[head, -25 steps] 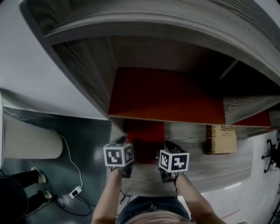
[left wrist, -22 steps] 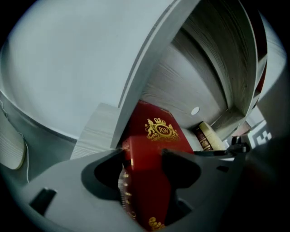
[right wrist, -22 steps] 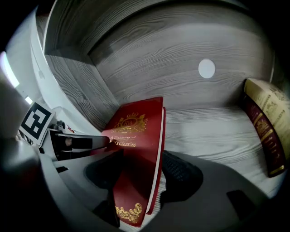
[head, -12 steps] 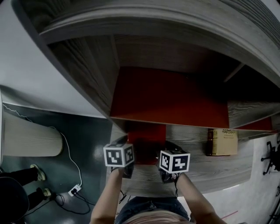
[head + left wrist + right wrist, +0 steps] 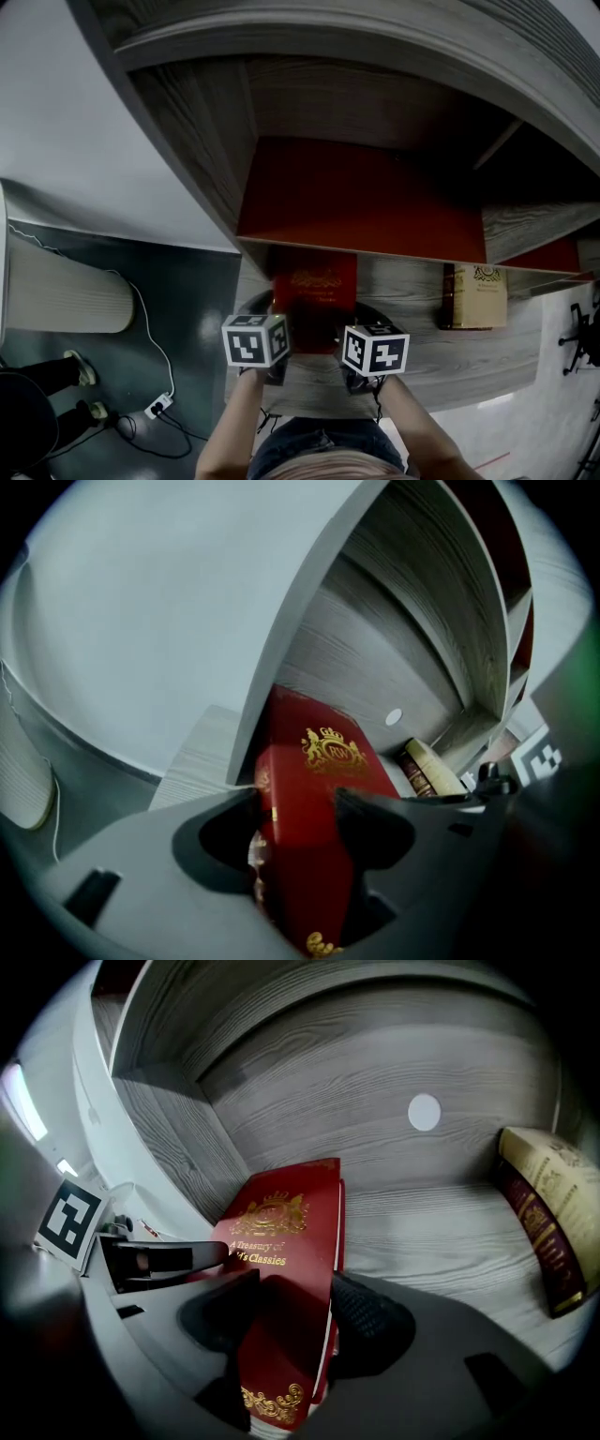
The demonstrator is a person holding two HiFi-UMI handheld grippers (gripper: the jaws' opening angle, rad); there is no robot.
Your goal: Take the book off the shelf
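Left tool [image 5: 298,803]: I see its jaws clamped on the near end of the red book [image 5: 314,292], one on each side of it.
Right tool [image 5: 295,1286]: its jaws have just been closing, and the same red book sits between them, with a pad pressed to the cover side and another to the page edge.
Red book: gold crest and title face up, at the left end of the grey wood shelf [image 5: 427,361], close to the side wall [image 5: 164,1138]. Its far end is tucked under the red panel [image 5: 361,202].
Tan book [image 5: 473,295]: on the same shelf, well apart to the right, touched by neither tool.
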